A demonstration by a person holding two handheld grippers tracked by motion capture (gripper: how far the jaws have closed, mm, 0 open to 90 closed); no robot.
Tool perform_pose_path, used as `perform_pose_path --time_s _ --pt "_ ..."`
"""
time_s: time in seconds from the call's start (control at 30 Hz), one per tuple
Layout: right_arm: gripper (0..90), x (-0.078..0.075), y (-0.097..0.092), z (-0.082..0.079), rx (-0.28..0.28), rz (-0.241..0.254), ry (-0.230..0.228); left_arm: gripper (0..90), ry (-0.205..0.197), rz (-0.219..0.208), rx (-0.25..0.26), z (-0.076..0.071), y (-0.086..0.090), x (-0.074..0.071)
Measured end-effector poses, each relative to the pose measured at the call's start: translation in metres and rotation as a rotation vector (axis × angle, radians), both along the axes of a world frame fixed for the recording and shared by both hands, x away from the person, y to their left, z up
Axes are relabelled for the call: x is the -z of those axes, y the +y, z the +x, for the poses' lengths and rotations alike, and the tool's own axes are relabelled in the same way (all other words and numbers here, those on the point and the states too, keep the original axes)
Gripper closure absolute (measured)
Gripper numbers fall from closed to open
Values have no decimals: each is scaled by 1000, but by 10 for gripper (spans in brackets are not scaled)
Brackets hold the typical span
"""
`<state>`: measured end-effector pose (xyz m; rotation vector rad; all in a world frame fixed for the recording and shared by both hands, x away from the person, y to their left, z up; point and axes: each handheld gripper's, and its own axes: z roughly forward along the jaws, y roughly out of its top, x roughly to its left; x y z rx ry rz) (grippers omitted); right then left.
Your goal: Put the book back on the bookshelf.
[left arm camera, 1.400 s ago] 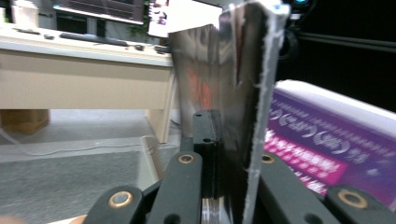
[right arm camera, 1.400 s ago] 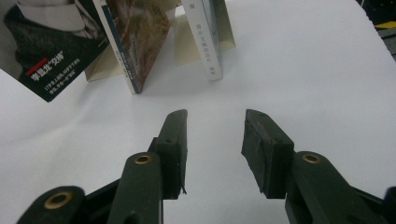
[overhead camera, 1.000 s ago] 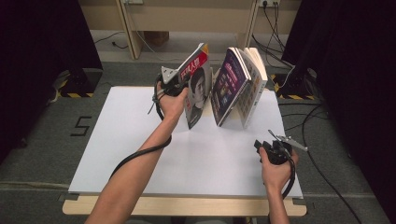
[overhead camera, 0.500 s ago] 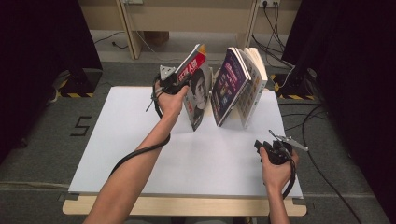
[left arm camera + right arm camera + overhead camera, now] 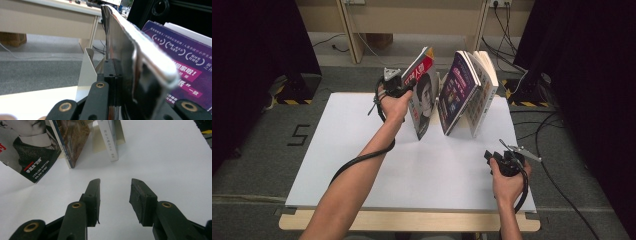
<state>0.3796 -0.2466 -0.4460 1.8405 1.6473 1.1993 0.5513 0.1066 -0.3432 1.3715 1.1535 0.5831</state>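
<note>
A magazine with a red masthead and a face on its cover stands tilted at the back of the white table. My left gripper is shut on its upper left edge. Its jaws have just been closing with the cover between them. In the left gripper view the glossy magazine edge runs up between the black jaws of the left gripper. At the table's front right, my right gripper stands open and holds nothing. In its own view the right gripper hovers over bare tabletop.
To the right of the magazine a purple book leans against several pale books. A white metal bookend stands behind the magazine. Cables and desk legs lie on the floor beyond the table.
</note>
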Motion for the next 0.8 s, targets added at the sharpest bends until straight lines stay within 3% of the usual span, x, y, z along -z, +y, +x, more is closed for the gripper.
perform_pose_path --time_s 0.13,0.2,0.33,0.4,0.67,0.8 --pt "606 0 -2 0 -1 -7 -8 862 -84 -13 -55 -4 1 -1" --pt "606 0 -3 0 1 -5 -7 861 -103 -24 -64 -5 1 0" --pt "606 1 -3 0 2 -5 -2 859 -101 16 -75 -5 0 9" --pt "606 0 -3 0 0 -7 -5 856 -97 5 -70 -5 0 13" --pt "606 0 -3 0 0 -8 -5 807 -99 11 -80 -5 4 8" --pt "606 -1 -4 0 9 2 -3 729 -77 9 -70 -1 4 4"
